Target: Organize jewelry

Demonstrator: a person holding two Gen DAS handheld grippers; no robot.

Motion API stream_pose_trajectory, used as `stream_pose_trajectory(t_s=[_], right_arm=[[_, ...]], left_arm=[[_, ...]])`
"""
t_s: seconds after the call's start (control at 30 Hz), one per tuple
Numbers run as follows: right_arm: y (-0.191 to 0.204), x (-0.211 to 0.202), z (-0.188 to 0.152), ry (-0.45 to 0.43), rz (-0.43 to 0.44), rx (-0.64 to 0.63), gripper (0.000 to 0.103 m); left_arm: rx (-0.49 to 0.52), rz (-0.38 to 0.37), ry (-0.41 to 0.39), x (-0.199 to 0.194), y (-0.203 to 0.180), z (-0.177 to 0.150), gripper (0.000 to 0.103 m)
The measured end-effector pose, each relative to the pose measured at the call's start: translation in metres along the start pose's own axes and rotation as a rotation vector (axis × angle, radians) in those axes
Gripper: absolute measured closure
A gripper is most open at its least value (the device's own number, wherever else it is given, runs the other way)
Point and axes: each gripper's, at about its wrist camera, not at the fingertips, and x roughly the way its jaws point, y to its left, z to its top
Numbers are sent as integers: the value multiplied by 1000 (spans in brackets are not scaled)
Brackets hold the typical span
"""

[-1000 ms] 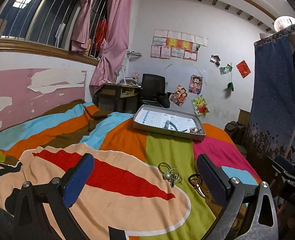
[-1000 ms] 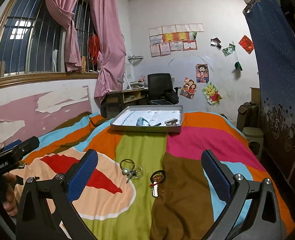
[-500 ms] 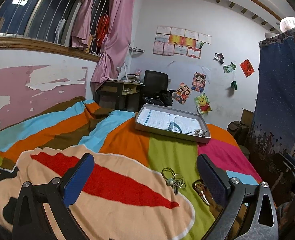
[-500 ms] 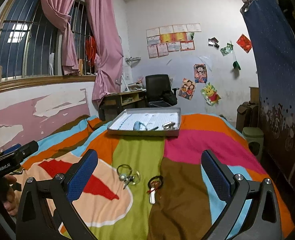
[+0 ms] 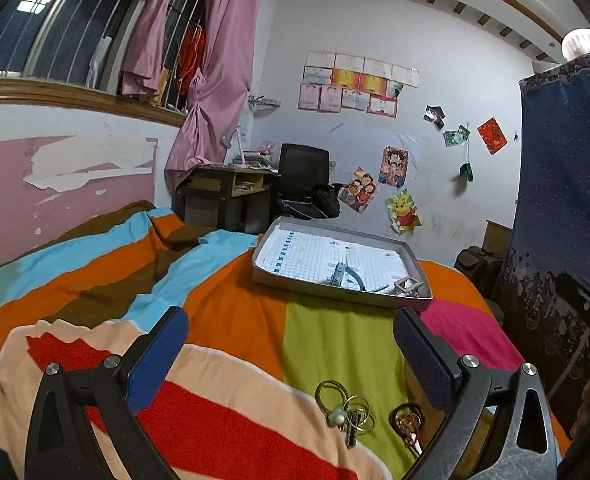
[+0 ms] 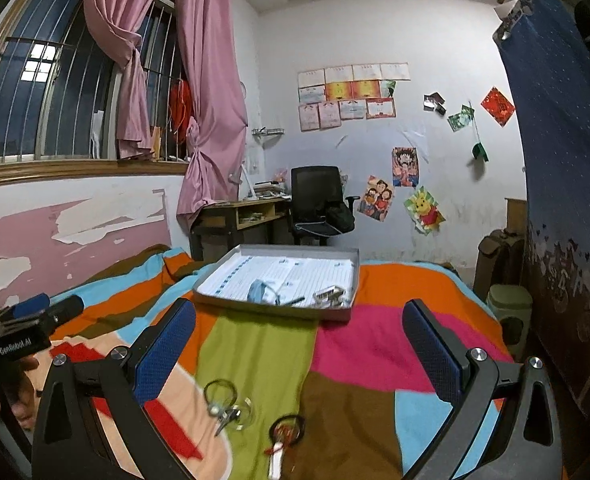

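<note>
"GenRobot.AI" label on left gripper (image 6: 35,312) — jaws apart, bedspread (image 6: 367,352) below.

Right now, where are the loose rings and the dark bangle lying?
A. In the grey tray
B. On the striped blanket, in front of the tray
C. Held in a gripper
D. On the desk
B: the loose rings and dark bangle lie on the striped blanket, nearer than the grey tray; both grippers are open and empty.

A striped blanket (image 5: 231,312) fills the lower frame. At upper left, pink curtains (image 5: 223,80) hang over a barred window (image 6: 55,92). At centre stand a desk (image 5: 231,188) and black chair (image 6: 319,200); posters (image 6: 351,96), perhaps certificates, dot the wall.
</note>
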Motion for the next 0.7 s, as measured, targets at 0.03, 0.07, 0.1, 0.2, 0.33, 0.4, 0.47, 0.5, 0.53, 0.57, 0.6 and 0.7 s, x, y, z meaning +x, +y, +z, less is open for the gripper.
stream_pose_trajectory(t_s=[0.03, 0.07, 0.1, 0.2, 0.33, 0.4, 0.47, 0.5, 0.53, 0.57, 0.6, 0.7], right_arm=[[0, 6, 2, -5, -1, -2, 1], [-1, 13, 5, -7, -1, -3, 1], [-2, 22, 7, -9, -2, -3, 1], [-5, 44, 9, 5, 4, -7, 1], [-10, 75, 5, 56, 33, -12, 1], [-12, 93, -2, 106, 61, -19, 1], [-15, 113, -12, 177, 95, -19, 1], [-18, 123, -19, 217, 113, -8, 1], [-21, 133, -26, 260, 134, 6, 1], [-25, 145, -34, 319, 145, 26, 1], [-29, 155, -43, 368, 157, 51, 2], [-37, 177, -66, 482, 184, 107, 9]], left_arm=[[2, -1, 6, 6, 0, 0, 0], [5, -2, 12, 13, -1, -1, 0], [9, -3, 21, 20, -2, -2, 0], [16, -23, 70, 47, -4, -6, 0], [16, -63, 159, 84, -4, -13, 0], [7, -98, 219, 105, -3, -18, 0], [-7, -124, 288, 126, 0, -26, 0], [-13, -136, 312, 133, 1, -28, 0], [-20, -152, 352, 143, 2, -33, 0], [-24, -161, 377, 150, 2, -36, 0], [-27, -169, 409, 158, 3, -41, 0], [-28, -204, 480, 174, 4, -52, 9]])
